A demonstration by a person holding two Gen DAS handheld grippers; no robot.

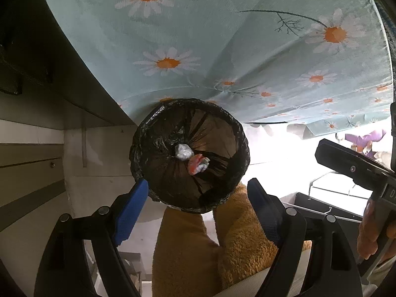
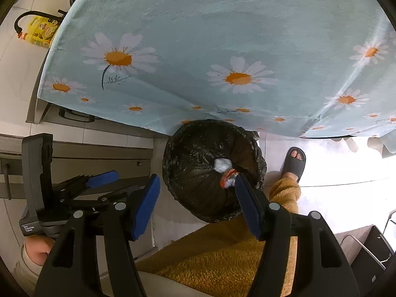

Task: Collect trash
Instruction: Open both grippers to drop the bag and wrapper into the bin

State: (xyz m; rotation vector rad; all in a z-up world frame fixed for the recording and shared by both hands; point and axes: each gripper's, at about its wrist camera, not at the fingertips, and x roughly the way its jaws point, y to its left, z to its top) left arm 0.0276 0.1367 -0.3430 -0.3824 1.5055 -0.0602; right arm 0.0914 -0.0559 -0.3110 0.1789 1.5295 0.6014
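Left wrist view: the left gripper [image 1: 198, 212] points steeply down over a bin lined with a black bag [image 1: 189, 154], its blue pads [image 1: 130, 212] spread apart with nothing between them, so it is released. The bin's mouth sits at twelve o'clock from the fingertips, its near rim just between them. At the bottom of the bag lie two pieces of trash: a white crumpled wad [image 1: 183, 151] and, touching it at four o'clock, a red-and-white wrapper [image 1: 198, 164]. The right gripper [image 1: 351, 168] enters at three o'clock, with a hand [image 1: 373, 232] on its handle.

In the right wrist view, the right gripper [image 2: 195, 205] also tilts down over the bin [image 2: 212, 170], jaws apart and empty. Its right pad [image 2: 247, 205] overlaps the wrapper [image 2: 229, 177] in the picture, though the trash lies deep in the bag. The left gripper [image 2: 99, 188] shows at nine o'clock, held by a hand [image 2: 37, 250]. A daisy-print tablecloth [image 2: 222, 49] hangs at twelve o'clock behind the bin; a slippered foot [image 2: 293, 160] stands at three o'clock beside it.
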